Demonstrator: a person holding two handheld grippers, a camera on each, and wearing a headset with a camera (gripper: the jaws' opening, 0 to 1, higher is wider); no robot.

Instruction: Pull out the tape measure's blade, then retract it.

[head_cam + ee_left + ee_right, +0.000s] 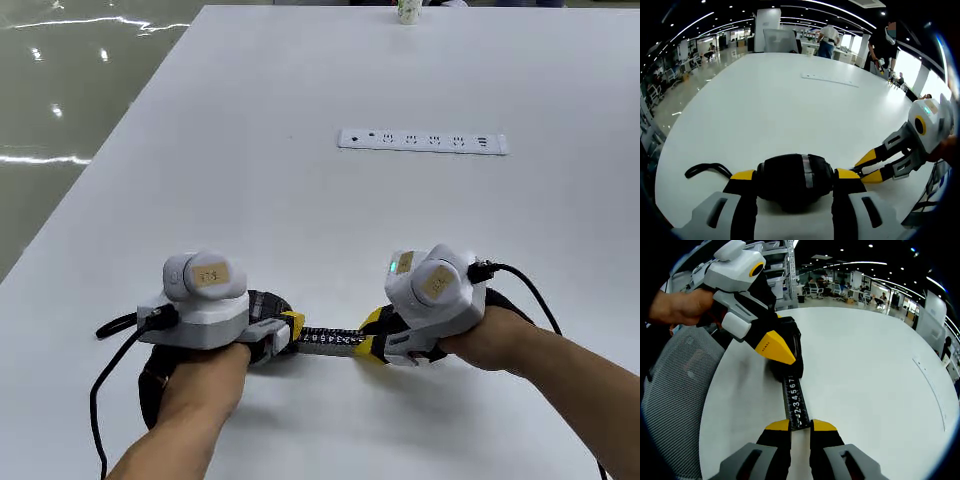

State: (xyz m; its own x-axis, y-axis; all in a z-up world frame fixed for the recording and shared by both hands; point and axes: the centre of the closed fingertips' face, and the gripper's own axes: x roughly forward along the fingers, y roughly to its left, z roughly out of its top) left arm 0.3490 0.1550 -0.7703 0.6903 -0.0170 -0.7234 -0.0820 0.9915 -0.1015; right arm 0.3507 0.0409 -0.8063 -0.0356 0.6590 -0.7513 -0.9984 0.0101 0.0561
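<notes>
my left gripper clamps the tape measure case; just beside the case, my right gripper pinches the short drawn-out blade, jaws nearly closed.

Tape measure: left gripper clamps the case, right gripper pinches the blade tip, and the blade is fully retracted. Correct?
No. The blade is pulled out a short way: the right gripper view shows its numbered stretch between the case and the right gripper. The rest holds.

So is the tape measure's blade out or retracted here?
Out, partly: a short numbered stretch of blade spans from the case to the right gripper.
</notes>
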